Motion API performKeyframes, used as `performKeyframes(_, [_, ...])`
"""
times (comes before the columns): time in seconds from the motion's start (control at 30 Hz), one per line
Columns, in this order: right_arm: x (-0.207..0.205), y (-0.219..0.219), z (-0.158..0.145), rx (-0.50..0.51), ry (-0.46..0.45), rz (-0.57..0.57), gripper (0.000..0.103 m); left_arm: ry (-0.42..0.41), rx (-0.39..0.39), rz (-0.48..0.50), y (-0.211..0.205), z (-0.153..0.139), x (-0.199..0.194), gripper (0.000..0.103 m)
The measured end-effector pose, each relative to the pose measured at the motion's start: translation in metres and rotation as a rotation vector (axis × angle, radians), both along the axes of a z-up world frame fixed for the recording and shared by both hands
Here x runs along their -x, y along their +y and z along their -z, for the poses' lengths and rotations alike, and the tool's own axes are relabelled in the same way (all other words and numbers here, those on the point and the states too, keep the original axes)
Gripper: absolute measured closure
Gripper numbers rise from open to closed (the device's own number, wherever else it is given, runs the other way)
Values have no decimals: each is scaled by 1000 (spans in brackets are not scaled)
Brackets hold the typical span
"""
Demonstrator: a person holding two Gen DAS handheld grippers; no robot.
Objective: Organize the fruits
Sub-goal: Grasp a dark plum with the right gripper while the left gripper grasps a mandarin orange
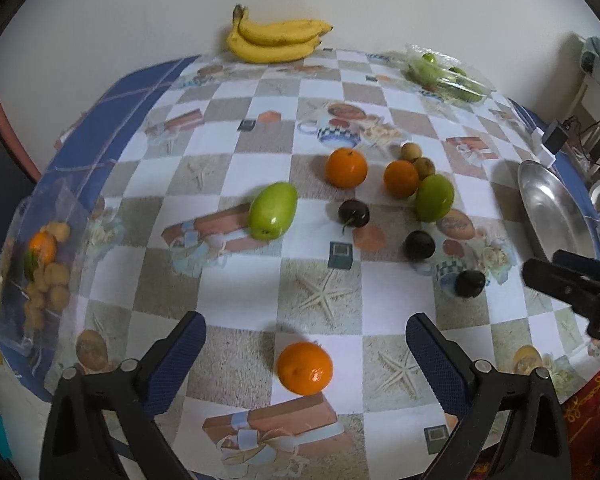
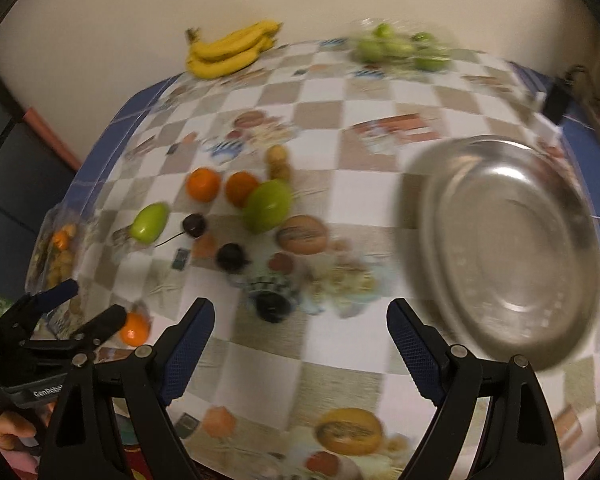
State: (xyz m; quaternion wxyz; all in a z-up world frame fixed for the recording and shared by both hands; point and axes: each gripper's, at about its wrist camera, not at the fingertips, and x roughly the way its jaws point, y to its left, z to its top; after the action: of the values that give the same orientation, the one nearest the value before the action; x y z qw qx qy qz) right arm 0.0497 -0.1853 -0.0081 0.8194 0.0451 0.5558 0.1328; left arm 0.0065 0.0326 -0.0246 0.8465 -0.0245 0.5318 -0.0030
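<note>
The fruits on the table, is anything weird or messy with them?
Nothing looks spilled or broken. One orange sits alone between the open left gripper fingers, apart from the other fruit. The metal plate holds no fruit.

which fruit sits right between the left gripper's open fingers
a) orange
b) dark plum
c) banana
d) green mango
a) a lone orange lies on the tablecloth between the left gripper and its open fingers, untouched.
</note>
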Motion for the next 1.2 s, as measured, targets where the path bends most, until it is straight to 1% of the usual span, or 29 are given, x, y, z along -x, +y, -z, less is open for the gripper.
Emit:
performKeyframes(0.1, [-3,13,11,10,33,-31,16,41,14,-7,4,12,0,14])
performKeyframes(0.17, [-5,19,18,24,54,-40,22,63,29,-8,6,18,0,16])
performKeyframes(0.2, [-7,21,22,29,66,-44,29,74,42,-8,6,23,0,18])
performKeyframes(0.23, [-8,24,26,33,78,-48,32,82,50,-6,6,25,0,21])
performKeyframes(0.3, [-10,27,32,33,93,-54,34,99,62,-9,8,30,0,26])
performKeyframes(0.4, [-14,32,37,48,108,-65,45,119,70,-13,10,35,-2,30])
performKeyframes(0.57, [-18,34,49,63,148,-63,51,149,92,-13,13,41,-4,40])
performKeyframes(0.63, [-19,35,53,69,162,-61,57,157,103,-13,14,43,-5,49])
performKeyframes(0.7, [-20,35,55,75,168,-62,58,164,106,-15,14,45,-5,54])
performKeyframes(0.83, [-22,39,57,78,173,-74,69,174,126,-7,14,46,-5,63])
performKeyframes(0.9, [-22,42,58,86,170,-82,73,173,126,-6,15,46,-5,63])
performKeyframes(1.07, [-23,49,58,101,161,-93,74,174,111,-3,12,43,-7,64])
performKeyframes(1.2, [-20,46,51,82,146,-92,74,166,103,4,8,34,-14,64])
